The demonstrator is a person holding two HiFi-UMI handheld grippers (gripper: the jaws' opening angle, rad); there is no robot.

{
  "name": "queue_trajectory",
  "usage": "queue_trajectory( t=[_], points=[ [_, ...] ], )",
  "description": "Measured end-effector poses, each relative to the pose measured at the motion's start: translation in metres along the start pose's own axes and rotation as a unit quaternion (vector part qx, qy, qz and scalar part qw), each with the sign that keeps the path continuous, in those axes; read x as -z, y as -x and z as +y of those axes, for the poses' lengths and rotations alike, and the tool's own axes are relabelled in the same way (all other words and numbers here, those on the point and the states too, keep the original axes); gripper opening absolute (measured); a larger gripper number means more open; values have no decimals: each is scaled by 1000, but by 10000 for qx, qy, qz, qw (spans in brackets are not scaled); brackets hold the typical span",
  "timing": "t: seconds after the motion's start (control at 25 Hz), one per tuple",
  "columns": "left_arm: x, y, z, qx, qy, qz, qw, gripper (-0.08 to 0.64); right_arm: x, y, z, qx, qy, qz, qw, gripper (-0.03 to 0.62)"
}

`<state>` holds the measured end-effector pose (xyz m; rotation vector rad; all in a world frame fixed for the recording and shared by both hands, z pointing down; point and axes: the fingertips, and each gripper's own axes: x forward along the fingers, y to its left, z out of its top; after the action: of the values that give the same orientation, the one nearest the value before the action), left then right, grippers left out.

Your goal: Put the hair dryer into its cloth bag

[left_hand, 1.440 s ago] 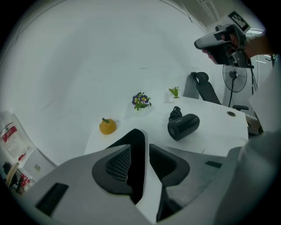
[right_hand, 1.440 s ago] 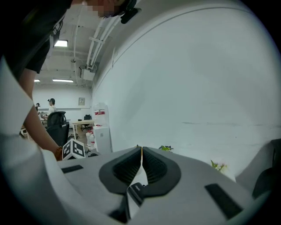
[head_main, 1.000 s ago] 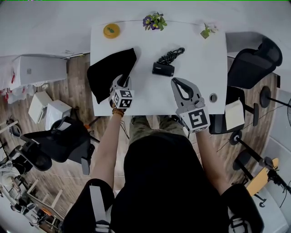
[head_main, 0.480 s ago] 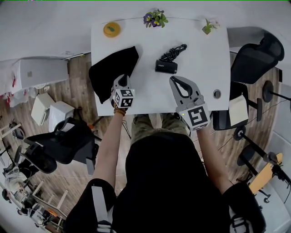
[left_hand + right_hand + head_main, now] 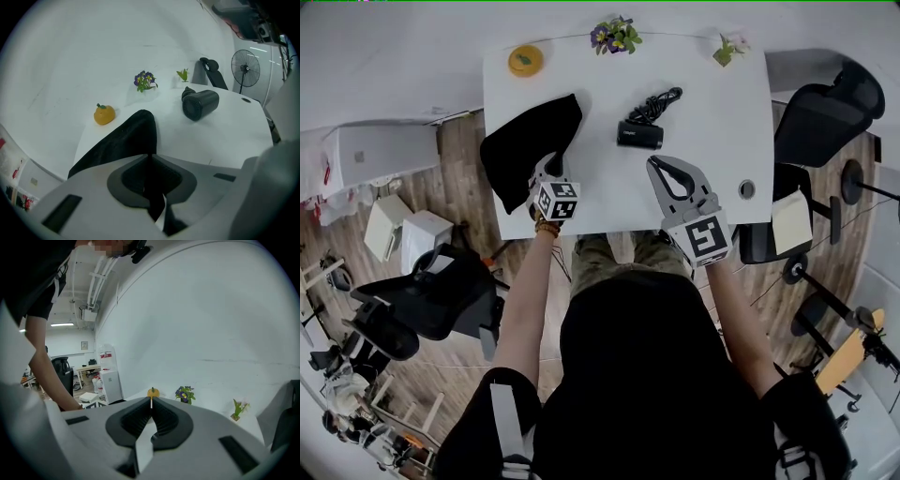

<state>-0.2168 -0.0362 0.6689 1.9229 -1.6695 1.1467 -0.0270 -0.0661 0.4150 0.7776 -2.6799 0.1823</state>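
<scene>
Left tool (image 5: 549, 164): jaws have just been closing and now pinch black cloth, the near right corner of the bag (image 5: 525, 145). Only a thin fold is caught.

Right tool (image 5: 666, 165): jaws together, nothing in them. It hovers over the near right part of the table (image 5: 712, 122).

Bag: flat on the left of the table, its left side over the edge.

Dryer (image 5: 639, 135): on its side mid-table, well right of the bag and beyond the right tool, not bagged. Cord (image 5: 654, 105) bunched just beyond it.

Risks, as judged:
- The pinch may hold both layers, and the mouth would then stay shut when lifted.
- So small a bite may slip under the cloth's weight.
- A pull leftward could drag the overhanging bag off the table.
- The loose cord may trail and catch on the mouth as the dryer goes in.
</scene>
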Motion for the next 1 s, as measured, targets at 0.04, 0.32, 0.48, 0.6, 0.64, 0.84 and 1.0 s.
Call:
queue_trajectory(
  t=[0.04, 0.32, 0.48, 0.6, 0.64, 0.84, 1.0],
  points=[
    [-3, 3, 0, 13, -2, -49, 10000, 40, 2, 0, 0, 16, -87, 41, 10000, 31],
    [-47, 57, 11, 468, 641, -1064, 9911, 34, 22, -8, 7, -224, -165, 247, 9993, 31],
    [-68, 94, 13, 859, 730, -1512, 9821, 32, 37, -23, 16, -489, -537, 453, 9963, 31],
    [-78, 115, 13, 984, 700, -1620, 9794, 34, 56, -38, 28, -688, -598, 610, 9940, 32],
    [-79, 121, 13, 1025, 753, -1637, 9783, 34, 68, -45, 34, -775, -640, 731, 9922, 32],
    [-84, 136, 5, 1392, 1029, -1624, 9714, 34, 115, -79, 63, -1376, -771, 1289, 9790, 225],
    [-75, 137, -2, 1477, 963, -1498, 9729, 34, 109, -100, 78, -1617, -942, 1167, 9754, 224]
  ],
)
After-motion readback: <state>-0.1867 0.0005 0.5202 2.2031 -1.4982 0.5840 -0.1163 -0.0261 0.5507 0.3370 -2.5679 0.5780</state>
